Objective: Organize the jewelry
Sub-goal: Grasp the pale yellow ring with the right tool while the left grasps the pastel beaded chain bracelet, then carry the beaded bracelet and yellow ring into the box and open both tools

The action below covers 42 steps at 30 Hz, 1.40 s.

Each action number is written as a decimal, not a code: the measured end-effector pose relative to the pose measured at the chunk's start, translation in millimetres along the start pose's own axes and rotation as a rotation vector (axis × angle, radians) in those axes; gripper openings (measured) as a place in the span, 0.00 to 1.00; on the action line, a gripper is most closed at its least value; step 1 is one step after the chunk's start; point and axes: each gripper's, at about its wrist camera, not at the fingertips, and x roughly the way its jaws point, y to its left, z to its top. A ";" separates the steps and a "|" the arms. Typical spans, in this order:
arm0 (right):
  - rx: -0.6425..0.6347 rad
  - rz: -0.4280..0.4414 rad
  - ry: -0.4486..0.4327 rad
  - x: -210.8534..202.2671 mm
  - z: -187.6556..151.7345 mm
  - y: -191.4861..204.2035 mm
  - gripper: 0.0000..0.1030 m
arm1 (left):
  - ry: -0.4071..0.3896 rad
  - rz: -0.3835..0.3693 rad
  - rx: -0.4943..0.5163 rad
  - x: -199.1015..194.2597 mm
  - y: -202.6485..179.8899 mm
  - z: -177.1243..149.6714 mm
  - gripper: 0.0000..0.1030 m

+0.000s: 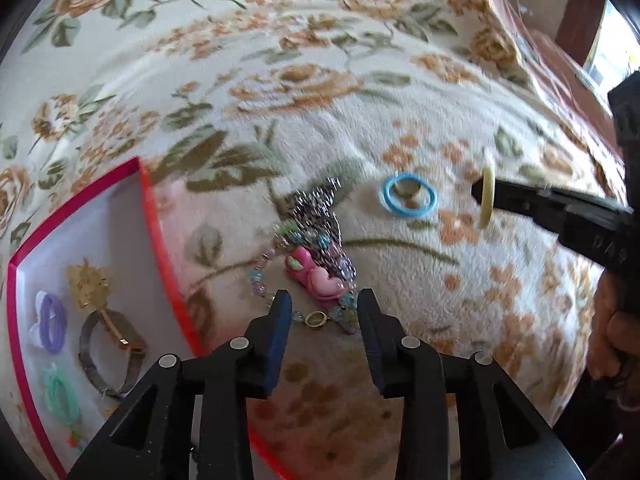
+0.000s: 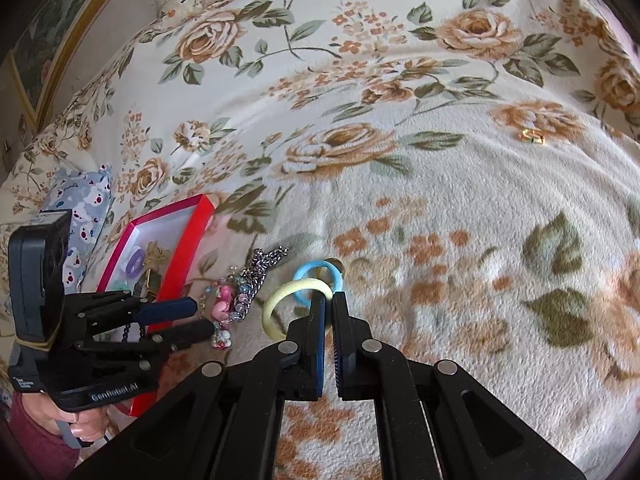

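My left gripper hangs open over a beaded bracelet with a pink charm and a small gold ring; its pads touch nothing. A silver chain lies just beyond. My right gripper is shut on a pale yellow ring, lifted off the blanket; the ring also shows at the right of the left wrist view. Beneath it lies a blue ring with a small gold band inside. A red box on the left holds a purple ring, a gold piece, a grey band and a green ring.
Everything lies on a floral fleece blanket. A small gold piece sits far right on it. A patterned pillow lies behind the box. A hand holds the right gripper; a maroon sleeve shows under the left one.
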 end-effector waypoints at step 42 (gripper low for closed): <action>-0.069 0.086 -0.050 -27.9 4.7 55.8 0.03 | -0.289 -0.085 -0.193 -138.1 45.5 -47.3 0.06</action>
